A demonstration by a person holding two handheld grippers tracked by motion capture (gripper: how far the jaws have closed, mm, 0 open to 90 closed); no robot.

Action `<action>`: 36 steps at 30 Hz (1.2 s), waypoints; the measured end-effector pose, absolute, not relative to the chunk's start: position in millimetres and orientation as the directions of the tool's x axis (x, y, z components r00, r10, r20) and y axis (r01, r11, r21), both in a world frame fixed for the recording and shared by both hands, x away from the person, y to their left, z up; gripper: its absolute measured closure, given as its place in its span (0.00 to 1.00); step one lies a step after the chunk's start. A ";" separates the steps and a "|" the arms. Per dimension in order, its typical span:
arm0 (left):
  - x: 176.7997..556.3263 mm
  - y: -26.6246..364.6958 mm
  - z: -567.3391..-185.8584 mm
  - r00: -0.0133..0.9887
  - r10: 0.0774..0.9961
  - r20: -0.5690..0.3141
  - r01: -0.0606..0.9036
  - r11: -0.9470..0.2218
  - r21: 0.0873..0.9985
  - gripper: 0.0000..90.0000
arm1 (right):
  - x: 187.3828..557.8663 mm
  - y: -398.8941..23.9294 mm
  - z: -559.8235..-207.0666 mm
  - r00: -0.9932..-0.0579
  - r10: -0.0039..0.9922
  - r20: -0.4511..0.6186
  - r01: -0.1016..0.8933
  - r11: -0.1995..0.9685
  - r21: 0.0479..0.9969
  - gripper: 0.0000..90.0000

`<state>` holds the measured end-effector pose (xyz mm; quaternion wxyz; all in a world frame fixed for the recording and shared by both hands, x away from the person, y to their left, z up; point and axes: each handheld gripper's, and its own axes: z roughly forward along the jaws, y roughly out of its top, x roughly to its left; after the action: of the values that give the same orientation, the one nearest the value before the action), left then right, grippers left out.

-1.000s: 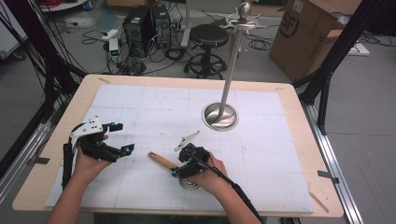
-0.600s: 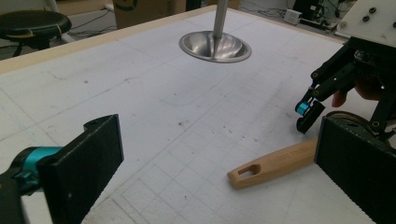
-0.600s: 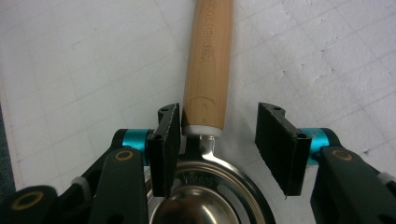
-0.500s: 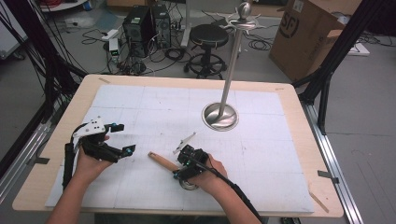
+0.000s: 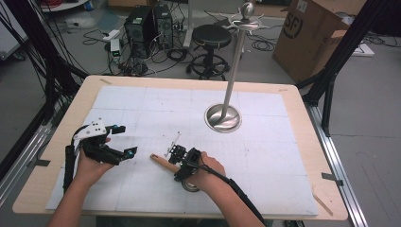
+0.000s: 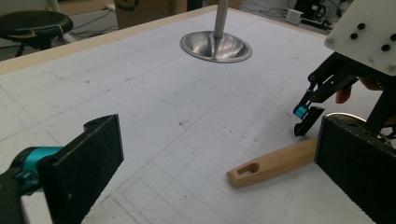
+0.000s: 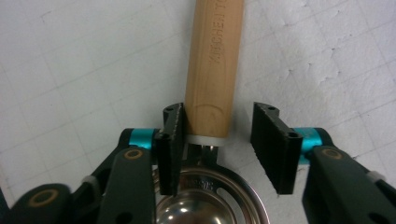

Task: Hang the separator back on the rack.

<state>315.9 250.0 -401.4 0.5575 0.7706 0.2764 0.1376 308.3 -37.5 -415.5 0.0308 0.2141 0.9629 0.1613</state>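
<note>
A utensil with a wooden handle (image 5: pixel 161 161) and a round metal head (image 5: pixel 190 185) lies flat on the white mat. My right gripper (image 5: pixel 176 156) straddles the handle (image 7: pixel 215 60) where it meets the head (image 7: pixel 205 196). Its jaws have just been closing. One pad sits against the handle's side, and a gap stays at the other pad (image 7: pixel 273 140), so it is open. My left gripper (image 5: pixel 124 140) hovers to the left, open and holding nothing. From the left gripper view the handle's holed end (image 6: pixel 271 162) points toward me.
A metal stand with a dished round base (image 5: pixel 223 118) and tall pole rises at the mat's middle back. The wooden table edge (image 5: pixel 56 142) frames the mat. A stool and cardboard box stand on the floor beyond.
My right gripper has slid a little left along the utensil toward the handle, and its jaws have narrowed around it. The left gripper has stayed put.
</note>
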 end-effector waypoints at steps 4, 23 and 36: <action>316.1 250.6 -401.5 0.810 0.579 -0.096 0.273 -0.227 0.935 0.02 | 313.1 -40.1 -414.4 -0.906 0.422 0.032 0.409 0.854 0.322 0.75; 317.1 253.1 -401.1 0.808 0.580 -0.101 0.272 -0.214 0.938 0.02 | 315.5 -53.1 -410.0 -0.913 0.406 0.027 0.390 0.855 0.342 0.77; 316.6 252.0 -401.2 0.808 0.580 -0.100 0.274 -0.221 0.936 0.02 | 318.1 -114.5 -369.6 -0.870 0.491 0.041 0.419 0.693 0.587 0.77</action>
<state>316.6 252.0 -401.2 0.5592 0.7691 0.2776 0.1370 318.1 -114.5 -369.6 0.0596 0.2477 0.9182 0.3033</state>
